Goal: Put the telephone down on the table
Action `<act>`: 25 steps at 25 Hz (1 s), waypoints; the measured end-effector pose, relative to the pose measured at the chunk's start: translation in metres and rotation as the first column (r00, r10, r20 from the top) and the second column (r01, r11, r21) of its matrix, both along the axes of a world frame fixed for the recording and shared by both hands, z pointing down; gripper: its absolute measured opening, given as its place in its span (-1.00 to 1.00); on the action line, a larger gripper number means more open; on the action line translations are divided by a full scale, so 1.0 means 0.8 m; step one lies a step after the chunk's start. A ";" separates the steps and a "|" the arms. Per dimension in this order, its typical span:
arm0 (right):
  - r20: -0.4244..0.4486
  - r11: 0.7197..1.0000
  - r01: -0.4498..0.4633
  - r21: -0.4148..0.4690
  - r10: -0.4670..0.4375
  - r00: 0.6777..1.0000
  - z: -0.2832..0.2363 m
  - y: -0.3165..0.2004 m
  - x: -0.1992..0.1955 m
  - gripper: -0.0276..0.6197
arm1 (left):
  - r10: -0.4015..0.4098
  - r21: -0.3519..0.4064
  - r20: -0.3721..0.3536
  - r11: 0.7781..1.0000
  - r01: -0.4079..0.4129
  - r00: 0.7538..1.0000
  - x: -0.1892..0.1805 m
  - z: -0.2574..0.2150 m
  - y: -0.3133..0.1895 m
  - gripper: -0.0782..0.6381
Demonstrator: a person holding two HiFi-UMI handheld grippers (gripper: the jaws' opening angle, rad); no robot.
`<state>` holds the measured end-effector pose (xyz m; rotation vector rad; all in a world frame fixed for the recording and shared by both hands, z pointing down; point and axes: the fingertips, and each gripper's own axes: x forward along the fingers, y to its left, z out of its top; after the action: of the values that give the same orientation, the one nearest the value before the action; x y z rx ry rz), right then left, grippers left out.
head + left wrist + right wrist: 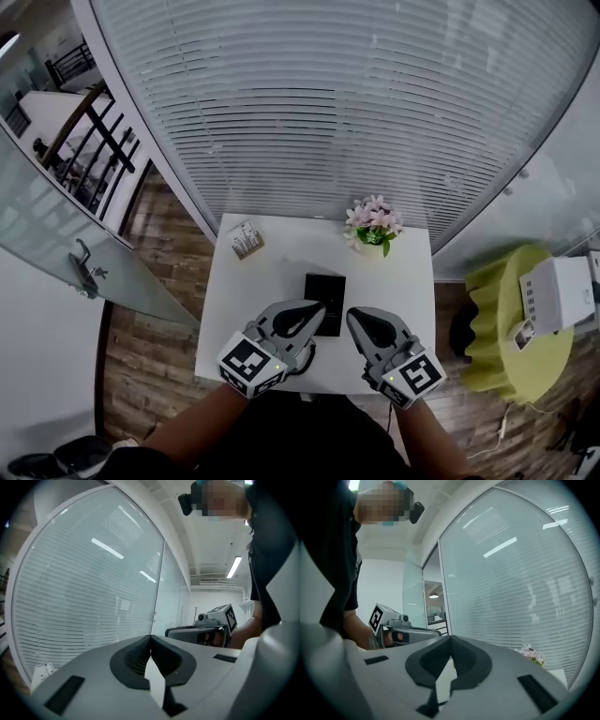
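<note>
Head view, lower middle of the frame: the telephone [327, 291] lies flat on the white counter [272, 281], a dark slab, with nothing gripping it. The left tongs [314, 309] sit at its lower left edge in the picture and the right tongs [356, 317] just to its lower right, both pointing up the frame towards the blinds [328, 94].

In the left gripper view the jaws are pressed tip to tip with nothing between them. It's the same story in the right gripper view: closed tight and empty. Each of those views catches the other tongs off to the side, held level in the person's hand, with the blinds beyond.

At the counter's upper right corner stands a pot of pink flowers [373, 225], and at its upper left a small card stand [247, 240]. Far right of the frame, well apart, a yellow-green round stool [497, 328] carries a white box [558, 295]. Wooden floor [150, 356] shows to the left of the counter.
</note>
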<state>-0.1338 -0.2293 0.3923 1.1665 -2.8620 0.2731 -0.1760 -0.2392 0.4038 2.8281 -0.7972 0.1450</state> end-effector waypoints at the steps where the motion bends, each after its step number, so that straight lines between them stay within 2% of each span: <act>1: 0.015 1.000 0.001 0.011 -0.002 1.000 -0.006 0.001 -0.002 -0.84 | 0.002 0.004 -0.001 1.000 -0.002 1.000 0.001 -0.001 0.003 -0.75; 3: 0.037 1.000 0.009 0.029 -0.010 0.999 -0.011 0.001 -0.004 -0.84 | 0.006 0.003 -0.001 1.000 -0.006 1.000 0.005 0.000 0.006 -0.76; 6: 0.004 1.000 0.012 0.021 -0.012 1.000 -0.005 0.000 -0.003 -0.84 | 0.007 0.005 -0.004 1.000 -0.007 1.000 0.009 -0.001 0.008 -0.76; 17: -0.004 0.999 0.031 0.035 -0.031 1.000 -0.009 -0.001 -0.007 -0.84 | -0.016 0.028 -0.018 0.999 0.017 1.000 0.010 -0.013 0.005 -0.75; 25: -0.001 0.999 0.028 0.033 -0.028 1.000 -0.011 -0.003 -0.005 -0.84 | -0.031 0.065 0.003 0.997 0.031 1.000 0.012 -0.014 0.004 -0.75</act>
<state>-0.1376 -0.2316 0.3837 1.1310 -2.8909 0.2250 -0.1666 -0.2363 0.3924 2.8749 -0.8616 0.1231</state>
